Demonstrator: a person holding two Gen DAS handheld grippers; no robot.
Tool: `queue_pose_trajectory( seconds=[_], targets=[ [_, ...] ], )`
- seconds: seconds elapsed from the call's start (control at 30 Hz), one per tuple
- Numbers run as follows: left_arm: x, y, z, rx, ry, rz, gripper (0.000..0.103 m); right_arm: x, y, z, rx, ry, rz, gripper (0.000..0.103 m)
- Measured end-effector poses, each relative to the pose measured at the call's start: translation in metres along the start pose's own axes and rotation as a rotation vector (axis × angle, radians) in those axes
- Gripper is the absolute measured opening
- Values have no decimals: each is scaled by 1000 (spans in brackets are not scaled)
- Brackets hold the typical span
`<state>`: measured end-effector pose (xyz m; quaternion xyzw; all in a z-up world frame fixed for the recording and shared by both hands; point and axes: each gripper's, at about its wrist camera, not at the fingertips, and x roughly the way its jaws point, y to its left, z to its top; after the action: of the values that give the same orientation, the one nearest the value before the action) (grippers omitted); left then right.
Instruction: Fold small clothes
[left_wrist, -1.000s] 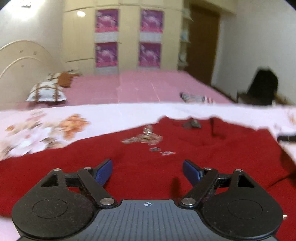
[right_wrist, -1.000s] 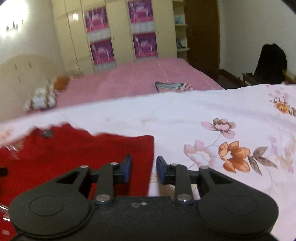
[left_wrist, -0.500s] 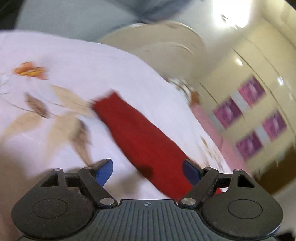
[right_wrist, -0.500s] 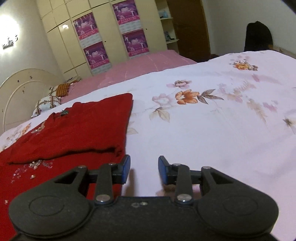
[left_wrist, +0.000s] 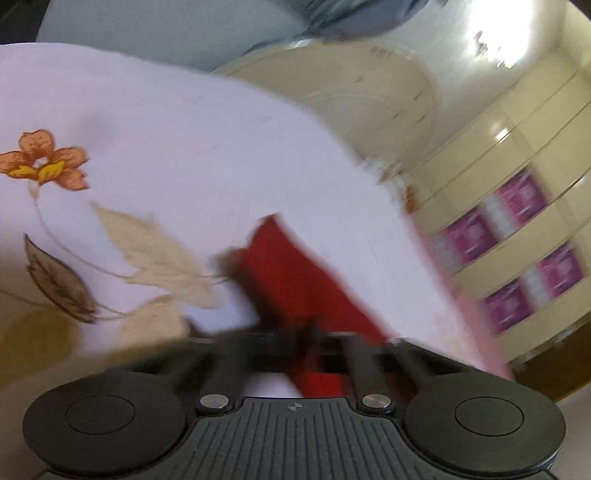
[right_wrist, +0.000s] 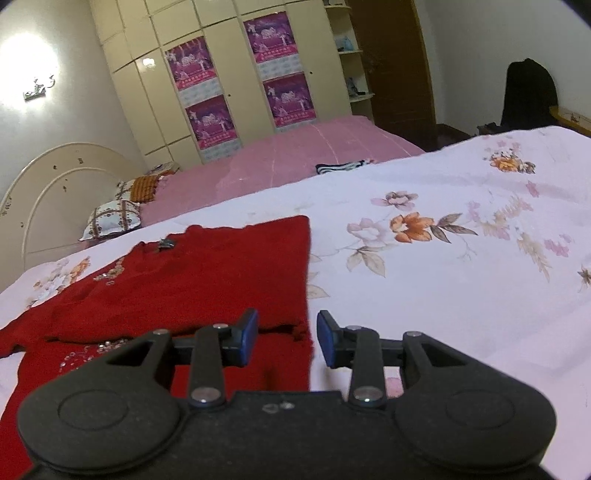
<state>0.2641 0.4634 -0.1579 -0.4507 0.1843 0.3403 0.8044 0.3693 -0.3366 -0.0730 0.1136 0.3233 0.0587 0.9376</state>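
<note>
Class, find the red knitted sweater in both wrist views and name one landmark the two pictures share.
Left wrist view: the red knitted sweater is a blurred strip at lower centre, running down to the tool.
Right wrist view: it lies at left centre, partly folded.
Shared landmark: the cream wardrobe with purple posters.

The red top (right_wrist: 207, 266) is a matt, fuzzy knit cloth with small shiny sequins sewn on, lying on a smooth matt cotton-like sheet (right_wrist: 443, 280) printed with flowers. Both grippers, the right (right_wrist: 284, 338) and the blurred left (left_wrist: 306, 347), look like matt black plastic with bright metal pivot pins, and the right one's pads (right_wrist: 248, 334) are smooth blue. The wardrobe (right_wrist: 236, 74) has a glossy cream finish with glossy paper posters, and the door (right_wrist: 391, 62) is dark wood.
</note>
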Motion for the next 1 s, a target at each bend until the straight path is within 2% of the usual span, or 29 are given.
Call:
queue_pose_trajectory(
  seconds=[0.03, 0.07, 0.1, 0.23, 0.33, 0.4, 0.47, 0.57, 0.7, 0.83, 0.87, 0.9, 0.93, 1.0],
  targets=[
    [2, -3, 2, 11, 7, 6, 4, 2, -2, 0, 11, 4, -1, 36],
    [1, -14, 3, 58, 3, 25, 4, 3, -4, 0, 19, 6, -2, 36],
    [-3, -31, 1, 136, -9, 12, 4, 4, -5, -1, 22, 4, -6, 36],
    [-21, -119, -33, 349, -9, -214, 4, 7, -8, -3, 42, 3, -16, 36],
    [-26, -201, -88, 477, 67, -391, 4, 6, -8, -5, 56, -4, -15, 36],
    [-27, -252, -136, 571, 129, -472, 4, 2, -7, -5, 62, -12, -15, 36],
    [-27, -291, -186, 619, 193, -539, 4, -4, -8, -6, 60, -21, -19, 36],
    [-27, -329, -254, 661, 279, -593, 4, -16, -14, -10, 100, -31, -31, 37],
    [-35, -366, -344, 796, 365, -627, 4, -30, -21, -17, 132, -48, -35, 37],
    [-34, -392, -384, 874, 437, -632, 4, -34, -30, -23, 179, -43, -37, 37],
    [-45, -386, -399, 892, 448, -624, 5, -33, -32, -24, 201, -39, -25, 38],
    [-52, -385, -400, 909, 453, -606, 6, -32, -31, -24, 215, -39, -12, 39],
    [-57, -384, -400, 928, 451, -594, 13, -30, -29, -24, 222, -39, 2, 39],
    [-80, -375, -391, 944, 401, -615, 76, -23, -20, -20, 221, -31, 51, 41]
  ],
)
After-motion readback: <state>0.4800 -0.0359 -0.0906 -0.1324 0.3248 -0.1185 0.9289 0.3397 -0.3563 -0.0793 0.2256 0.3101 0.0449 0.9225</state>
